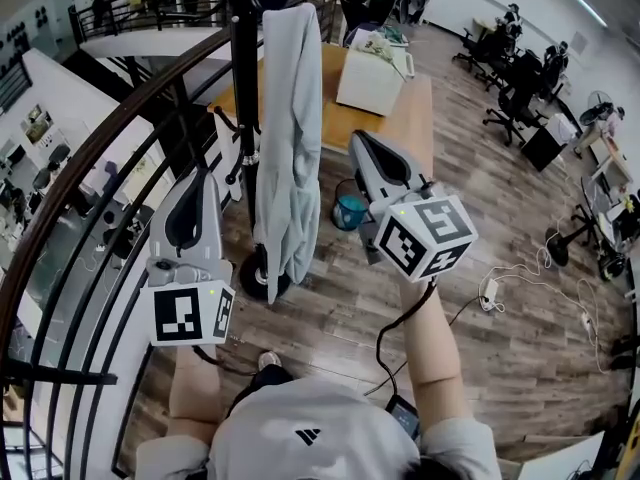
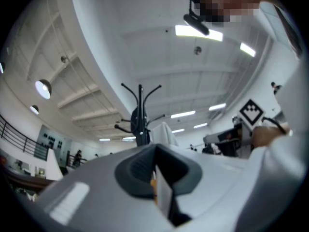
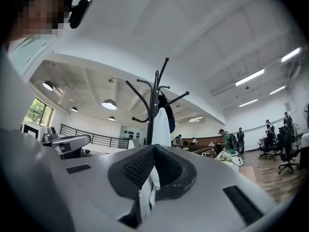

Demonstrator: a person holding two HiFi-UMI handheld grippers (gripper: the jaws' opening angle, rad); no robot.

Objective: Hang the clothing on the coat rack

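Observation:
A light grey garment [image 1: 290,138] hangs full length from the black coat rack [image 1: 244,88], straight ahead of me. My left gripper [image 1: 192,190] is held low to the left of the rack, its jaws shut and empty. To the right of the garment, my right gripper [image 1: 362,144] also points at the rack, shut with nothing in it. In the left gripper view the rack [image 2: 140,115] and garment [image 2: 167,134] rise beyond the left gripper [image 2: 154,149]. The right gripper view shows the rack [image 3: 154,93] and garment [image 3: 159,127] past the right gripper [image 3: 154,149].
A dark curved railing [image 1: 100,138] runs close along my left. Behind the rack stands a wooden table [image 1: 405,108] with a white box [image 1: 370,78]. A teal bucket [image 1: 350,211] sits on the floor; cables and a power strip [image 1: 490,293] lie at right.

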